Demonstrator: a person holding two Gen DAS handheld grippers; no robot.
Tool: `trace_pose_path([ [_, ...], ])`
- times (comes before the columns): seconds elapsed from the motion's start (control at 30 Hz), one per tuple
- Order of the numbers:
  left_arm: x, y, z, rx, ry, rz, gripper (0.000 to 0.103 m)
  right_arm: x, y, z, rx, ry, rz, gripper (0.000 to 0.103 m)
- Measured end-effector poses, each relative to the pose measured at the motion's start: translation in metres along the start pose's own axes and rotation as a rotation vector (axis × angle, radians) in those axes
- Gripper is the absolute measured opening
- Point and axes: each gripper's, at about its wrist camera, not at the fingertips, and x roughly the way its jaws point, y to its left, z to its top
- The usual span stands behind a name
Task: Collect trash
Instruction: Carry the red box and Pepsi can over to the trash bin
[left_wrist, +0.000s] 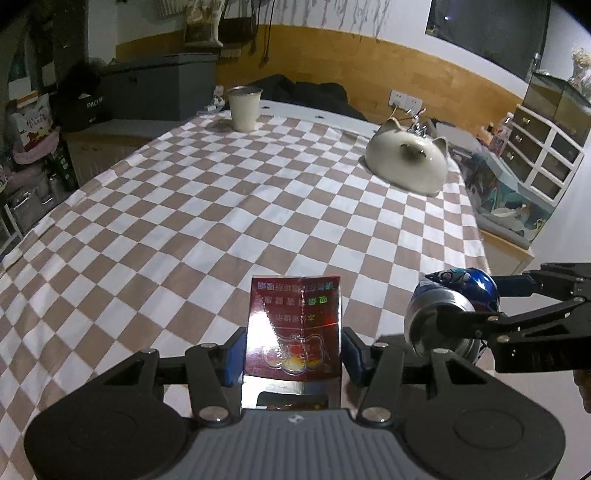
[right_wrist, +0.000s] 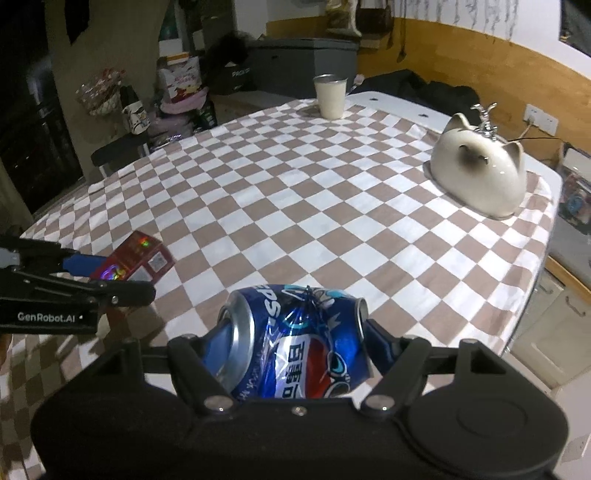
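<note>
My left gripper (left_wrist: 293, 349): grey ribbed body w/ a small logo at centre, black round housings either side of that logo, black link arms w/ silver screws, blue pads on the fingers (left_wrist: 233, 354). My right gripper (right_wrist: 295, 349): all-black body, same black links & silver screws, blue pads. White "GenRobot.AI" lettering on the left one's side, seen from the right cam.

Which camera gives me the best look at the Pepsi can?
The right wrist view: the crushed Pepsi can lies sideways between the right gripper's pads, logo readable. The left wrist view shows only its silvery end at the frame's right edge.
</note>
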Motion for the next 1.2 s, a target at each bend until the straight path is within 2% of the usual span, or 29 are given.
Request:
trace_pose_path([
  [0.87, -0.111, 0.024, -0.050, 0.113, -0.100, -0.091, 0.053, -0.115, 0.091, -0.055, 0.130, -0.140, -0.218, 0.074],
  [1.2, -0.124, -0.007, -0.054, 0.184, -0.121, -0.178, 0.053, -0.161, 0.092, -0.090, 0.234, -0.178, -0.336, 0.074],
])
